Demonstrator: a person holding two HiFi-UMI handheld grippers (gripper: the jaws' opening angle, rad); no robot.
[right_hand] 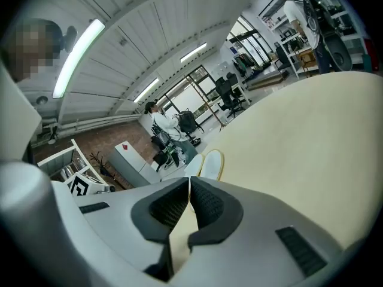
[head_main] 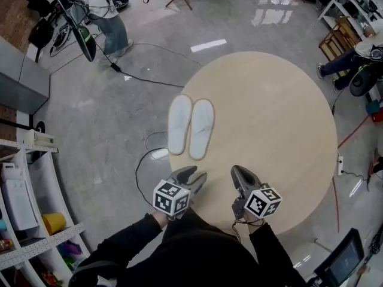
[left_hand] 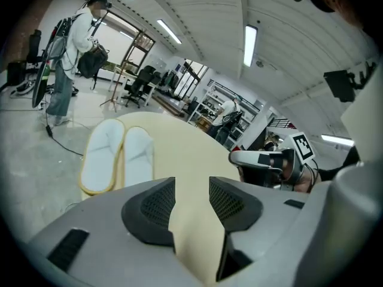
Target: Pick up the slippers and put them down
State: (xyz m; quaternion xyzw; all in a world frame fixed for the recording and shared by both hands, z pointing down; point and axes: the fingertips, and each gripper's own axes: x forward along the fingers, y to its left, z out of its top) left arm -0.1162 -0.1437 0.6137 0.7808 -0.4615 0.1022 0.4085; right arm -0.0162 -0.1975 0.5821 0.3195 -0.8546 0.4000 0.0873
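Two white slippers with yellow edging lie side by side, soles down, at the left edge of the round beige table (head_main: 275,130): the left slipper (head_main: 179,124) and the right slipper (head_main: 201,128). My left gripper (head_main: 196,174) hovers at the table's near edge, well short of them, open with nothing between its jaws. My right gripper (head_main: 238,172) is beside it, shut and empty. In the left gripper view the slippers (left_hand: 116,154) lie ahead to the left of the jaws' gap (left_hand: 192,187). In the right gripper view the slippers (right_hand: 209,163) show small, beyond the shut jaws (right_hand: 189,184).
A person (head_main: 105,11) stands by equipment at the far left. Black cables (head_main: 143,76) run over the grey floor to the table's left side. Shelves with bins (head_main: 24,208) line the left. Another person (head_main: 359,58) sits at the far right.
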